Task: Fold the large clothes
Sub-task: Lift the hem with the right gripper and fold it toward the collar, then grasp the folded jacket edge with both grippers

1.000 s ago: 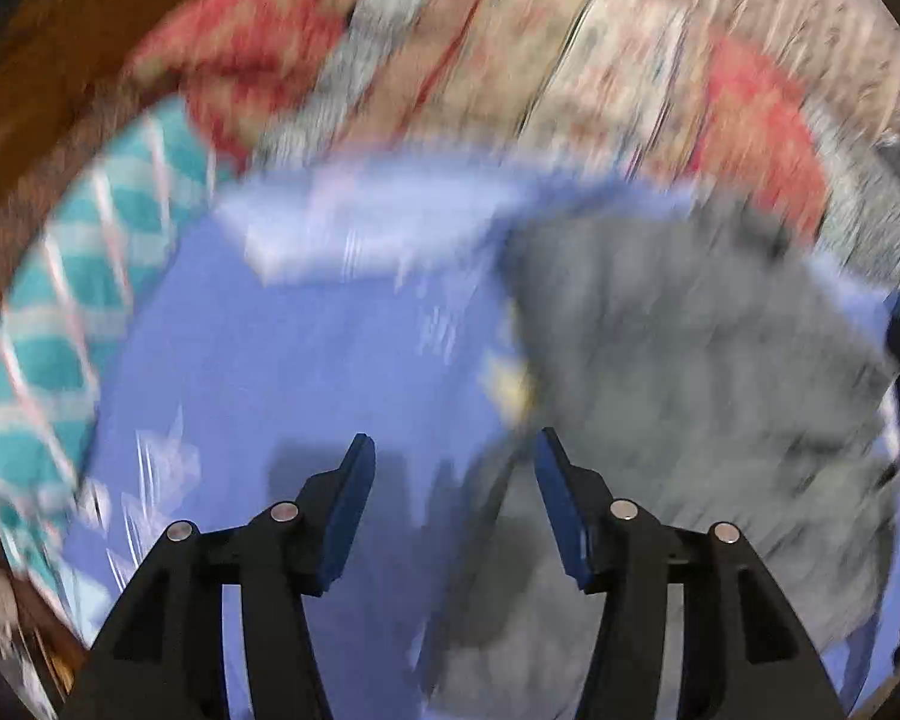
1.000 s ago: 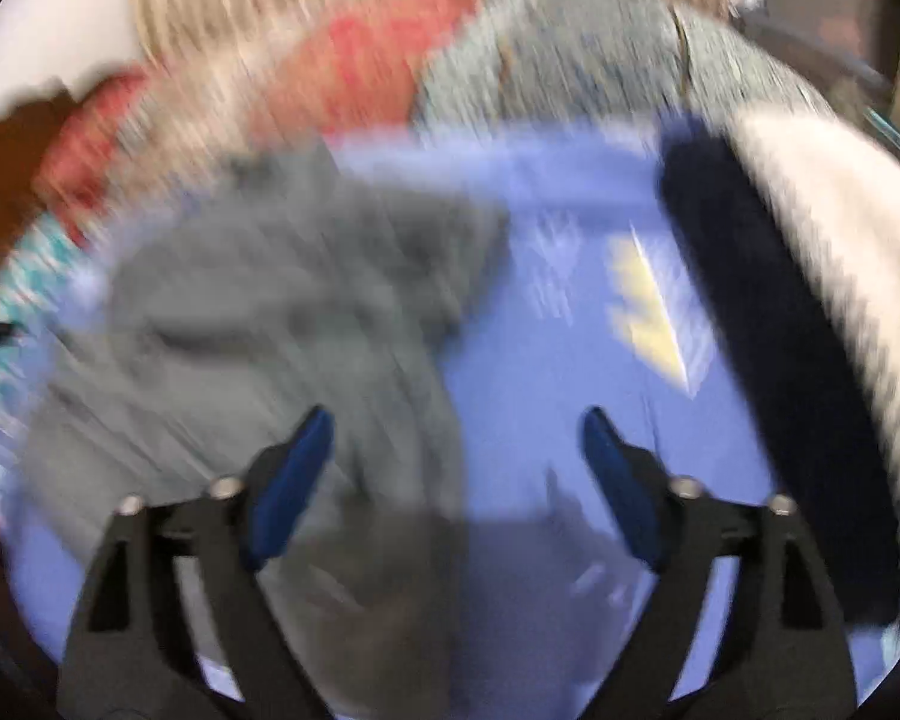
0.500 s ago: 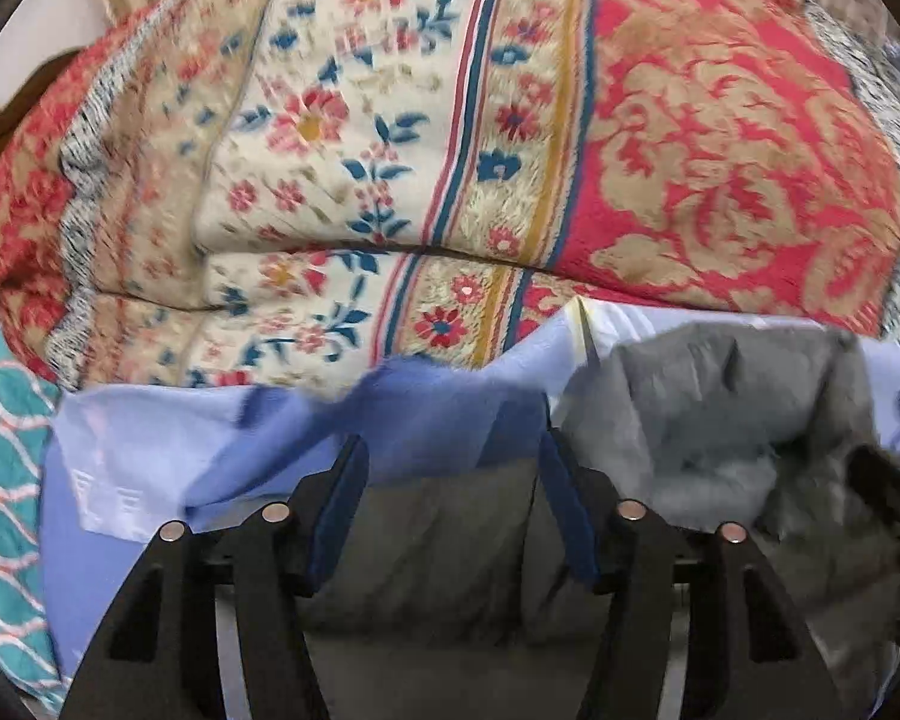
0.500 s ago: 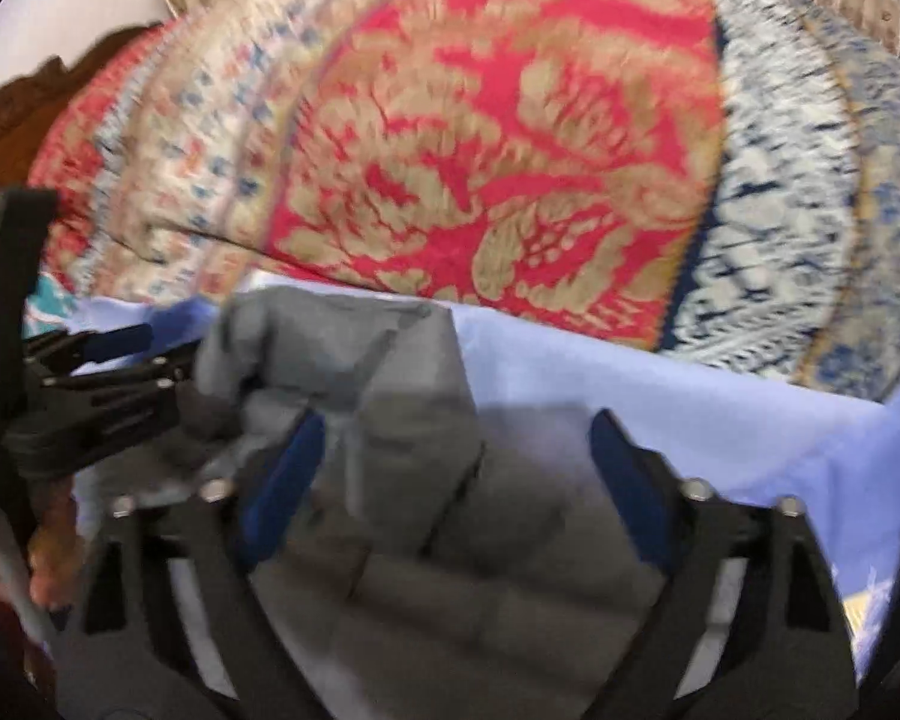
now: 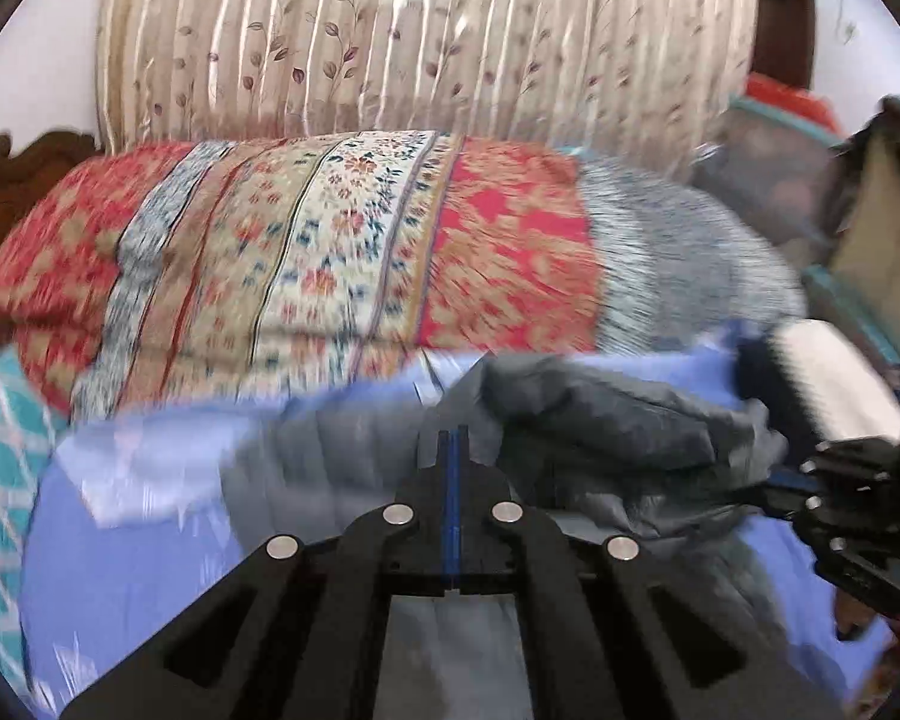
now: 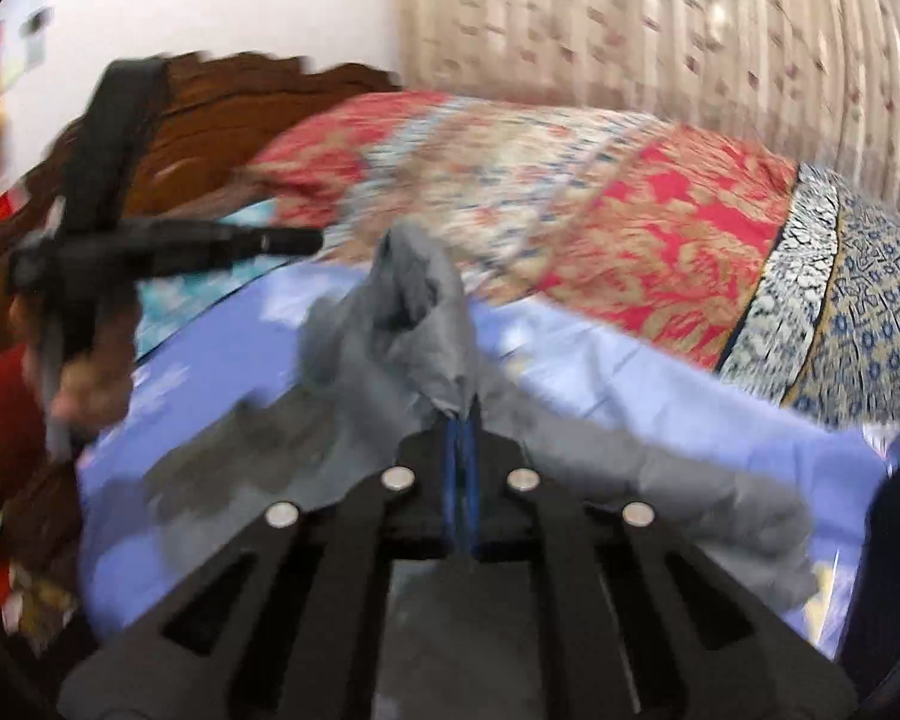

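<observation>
On the bed, a grey garment (image 5: 618,420) lies crumpled on a light blue sheet (image 5: 126,546), in front of a red floral quilt (image 5: 330,252).

Left gripper (image 5: 453,441): blue pads pressed together, no visible gap. Grey cloth sits right at and around the tips, but the view is smeared, so can't confirm cloth is actually pinched between them.

Right gripper (image 6: 463,420): pads closed on a grey fold. The cloth rises in a peak straight out of the tips, with the rest of the garment (image 6: 390,396) trailing down both sides onto the sheet (image 6: 660,396).

Cross views: the right gripper (image 5: 792,480) shows at the right edge of the left wrist view, touching the garment's right end. The left gripper (image 6: 306,240) shows at upper left of the right wrist view, held in a hand (image 6: 84,378), with its tips out beyond the grey peak; contact there is not readable.

Surroundings: beige striped curtain (image 5: 426,36) behind the quilt, dark carved wooden headboard (image 6: 210,120) on the left, teal patterned cloth (image 5: 0,468) at the sheet's left edge, a dark blue and white folded item (image 5: 810,378) just right of the garment. Both frames are motion-blurred.
</observation>
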Demonstrator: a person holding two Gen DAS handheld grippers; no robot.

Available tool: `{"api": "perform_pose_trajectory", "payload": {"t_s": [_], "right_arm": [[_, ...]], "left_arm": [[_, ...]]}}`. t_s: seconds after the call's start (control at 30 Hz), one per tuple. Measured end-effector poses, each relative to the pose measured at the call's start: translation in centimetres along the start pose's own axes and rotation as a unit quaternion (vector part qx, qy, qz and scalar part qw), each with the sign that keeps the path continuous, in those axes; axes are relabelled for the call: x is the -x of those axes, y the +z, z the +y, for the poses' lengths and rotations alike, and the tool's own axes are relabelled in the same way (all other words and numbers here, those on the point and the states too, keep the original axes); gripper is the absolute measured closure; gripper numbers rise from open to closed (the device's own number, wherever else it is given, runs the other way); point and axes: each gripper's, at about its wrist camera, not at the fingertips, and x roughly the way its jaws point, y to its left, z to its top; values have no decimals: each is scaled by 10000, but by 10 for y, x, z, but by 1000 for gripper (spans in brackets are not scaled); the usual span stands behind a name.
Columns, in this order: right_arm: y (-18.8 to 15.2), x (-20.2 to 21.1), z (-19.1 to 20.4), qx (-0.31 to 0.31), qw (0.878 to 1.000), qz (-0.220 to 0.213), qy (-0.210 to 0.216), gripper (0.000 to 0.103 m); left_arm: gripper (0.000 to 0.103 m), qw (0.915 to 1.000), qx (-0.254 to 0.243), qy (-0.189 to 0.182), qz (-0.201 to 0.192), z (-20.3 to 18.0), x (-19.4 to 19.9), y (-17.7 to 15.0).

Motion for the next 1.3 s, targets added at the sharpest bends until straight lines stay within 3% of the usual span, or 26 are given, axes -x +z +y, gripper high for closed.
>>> {"api": "perform_pose_trajectory", "payload": {"t_s": [0.1,0.2,0.27,0.37,0.43,0.5,0.57,0.63,0.67,0.8,0.9,0.97,1.03,1.13,1.23,1.3], "right_arm": [[-71,40,59,260,9993,233,119,100],[-138,44,93,177,9970,747,32,100],[-178,31,103,-146,9938,1096,-149,100],[-211,10,112,-320,9921,1147,-395,99],[-217,9,113,-473,9915,1120,-457,98],[-218,25,109,-867,9903,1045,-292,87],[-216,49,106,-1066,9894,972,-194,77],[-212,72,102,-1346,9860,964,-189,32],[-211,85,101,-1471,9857,801,-208,20],[-179,135,89,-1616,9847,152,-633,20],[-144,136,77,-1577,9827,-123,-965,21],[-129,118,70,-1515,9819,-164,-1125,21],[-129,83,62,-1566,9829,-48,-968,23],[-163,9,44,-1249,9791,651,-1465,25],[-193,-29,21,-1423,9742,754,-1582,25],[-193,-42,13,-1606,9700,917,-1578,25]], "left_arm": [[81,9993,246,-274,46,9,65,-57],[81,9974,644,-311,-12,22,118,-111],[81,9966,776,-273,-41,24,135,-123],[81,9969,720,-310,-42,12,134,-124],[81,9983,523,-267,-35,2,121,-126],[81,9993,340,-77,103,-6,92,-136],[81,9970,420,-8,653,-3,39,-150],[81,9922,627,119,1071,5,-5,-165],[81,9915,661,160,1110,8,-14,-169],[81,9898,888,166,1099,13,-32,-180],[81,9903,876,139,1071,9,-29,-182],[81,9909,854,124,1029,7,-23,-184],[81,9913,809,182,1018,5,-24,-187],[80,9926,662,287,978,3,-31,-192],[79,9944,391,372,910,-3,-41,-193],[79,9936,235,520,979,-6,-58,-195]]}}
